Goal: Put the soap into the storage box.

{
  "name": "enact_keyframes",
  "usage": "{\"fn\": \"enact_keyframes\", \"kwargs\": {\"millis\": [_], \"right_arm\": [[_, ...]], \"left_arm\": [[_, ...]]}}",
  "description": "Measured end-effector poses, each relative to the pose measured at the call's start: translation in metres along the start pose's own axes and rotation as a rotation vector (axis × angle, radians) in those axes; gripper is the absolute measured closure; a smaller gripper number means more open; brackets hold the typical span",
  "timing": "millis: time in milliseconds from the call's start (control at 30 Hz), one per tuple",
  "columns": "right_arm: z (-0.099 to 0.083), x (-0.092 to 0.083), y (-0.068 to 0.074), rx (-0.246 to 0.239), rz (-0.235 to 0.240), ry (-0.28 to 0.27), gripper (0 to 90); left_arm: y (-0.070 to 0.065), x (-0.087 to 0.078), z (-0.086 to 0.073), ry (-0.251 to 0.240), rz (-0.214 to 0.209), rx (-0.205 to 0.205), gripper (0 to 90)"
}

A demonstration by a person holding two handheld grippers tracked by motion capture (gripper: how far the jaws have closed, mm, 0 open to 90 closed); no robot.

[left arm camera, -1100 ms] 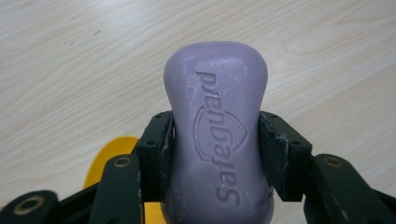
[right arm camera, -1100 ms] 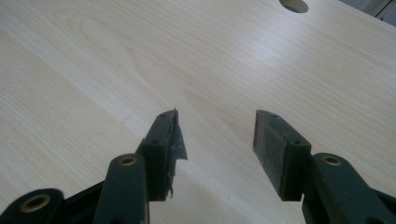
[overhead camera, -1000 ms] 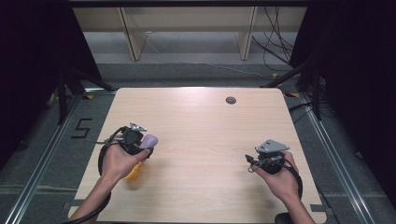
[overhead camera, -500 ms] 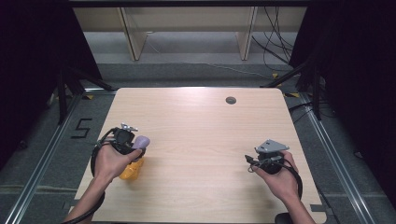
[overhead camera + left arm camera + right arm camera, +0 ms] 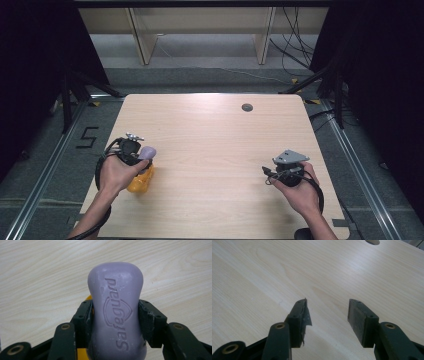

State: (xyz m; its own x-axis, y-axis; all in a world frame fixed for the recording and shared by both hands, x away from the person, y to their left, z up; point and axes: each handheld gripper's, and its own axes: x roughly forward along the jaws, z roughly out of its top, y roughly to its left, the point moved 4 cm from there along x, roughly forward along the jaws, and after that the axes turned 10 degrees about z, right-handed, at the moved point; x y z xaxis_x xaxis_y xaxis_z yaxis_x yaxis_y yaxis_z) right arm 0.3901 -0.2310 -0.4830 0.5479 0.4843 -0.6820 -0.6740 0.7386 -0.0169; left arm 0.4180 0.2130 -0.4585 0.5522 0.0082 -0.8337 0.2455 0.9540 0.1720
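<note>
On the wooden table (image 5: 215, 150), at about eight o'clock, the left gripper (image 5: 137, 151) was clamped on a purple soap bar (image 5: 116, 310) above a yellow object (image 5: 140, 181). At four o'clock, the right gripper (image 5: 328, 315) stood apart, empty.

A lab recording bay is suggested by black curtains (image 5: 30, 75), floor rails (image 5: 42, 185), loose cables (image 5: 295, 55) and one bare worktop (image 5: 210, 135).

left tool (image 5: 141, 156): jaws clamped, held low | right tool (image 5: 327, 315): jaws apart, held low
</note>
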Motion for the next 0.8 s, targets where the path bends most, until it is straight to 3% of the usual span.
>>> {"fn": "enact_keyframes", "kwargs": {"millis": [200,800], "right_arm": [[0.000,0.000,-0.001,-0.021,-0.002,-0.002,50.5],[0.000,0.000,0.000,-0.020,-0.003,0.000,50.3]], "left_arm": [[0.003,0.002,-0.004,0.015,0.016,-0.012,48.4],[0.005,0.003,-0.018,0.042,0.029,-0.023,48.3]]}}
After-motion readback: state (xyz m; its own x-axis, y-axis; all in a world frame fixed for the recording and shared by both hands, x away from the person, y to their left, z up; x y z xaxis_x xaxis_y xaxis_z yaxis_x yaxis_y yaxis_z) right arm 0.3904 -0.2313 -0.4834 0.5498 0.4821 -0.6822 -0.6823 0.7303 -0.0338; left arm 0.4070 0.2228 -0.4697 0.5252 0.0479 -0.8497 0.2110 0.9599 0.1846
